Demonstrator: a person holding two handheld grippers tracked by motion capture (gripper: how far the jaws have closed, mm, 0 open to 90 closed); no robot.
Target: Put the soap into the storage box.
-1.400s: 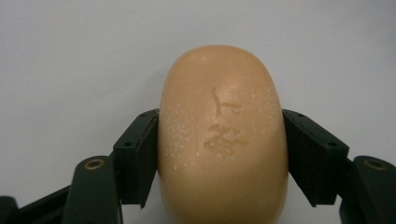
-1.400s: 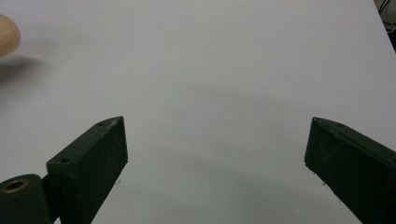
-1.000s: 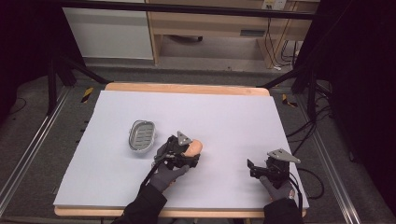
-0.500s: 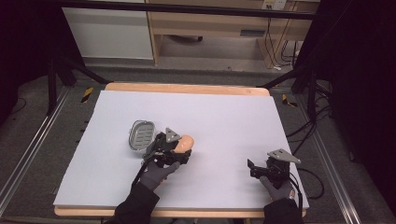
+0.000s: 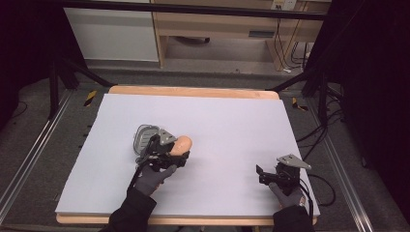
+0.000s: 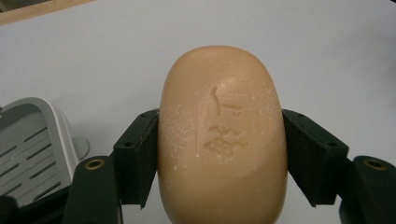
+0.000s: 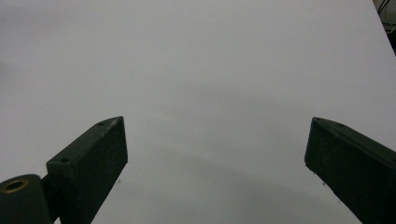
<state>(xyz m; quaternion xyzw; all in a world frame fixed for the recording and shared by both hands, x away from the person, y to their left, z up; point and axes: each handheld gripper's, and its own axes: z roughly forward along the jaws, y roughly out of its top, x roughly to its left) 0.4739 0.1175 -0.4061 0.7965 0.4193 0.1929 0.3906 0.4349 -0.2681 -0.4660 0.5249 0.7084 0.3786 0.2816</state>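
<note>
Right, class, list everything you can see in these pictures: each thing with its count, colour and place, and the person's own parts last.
Soap bar: one, tan-orange, clamped between the jaws of the left tongs, beside the dish.
Soap dish: one, grey with slots, on the sheet left of centre.
Sheet: one, white, covering the tabletop.
Table: one, light wood edge showing along the far side.
Cabinet: one, pale wood, on the floor beyond the table.
Left tongs: one, black, shut on the soap bar.
Right tongs: one, black, jaws apart over bare sheet at the near right.
Gloved hands: two, dark grey, at the near edge.
</note>
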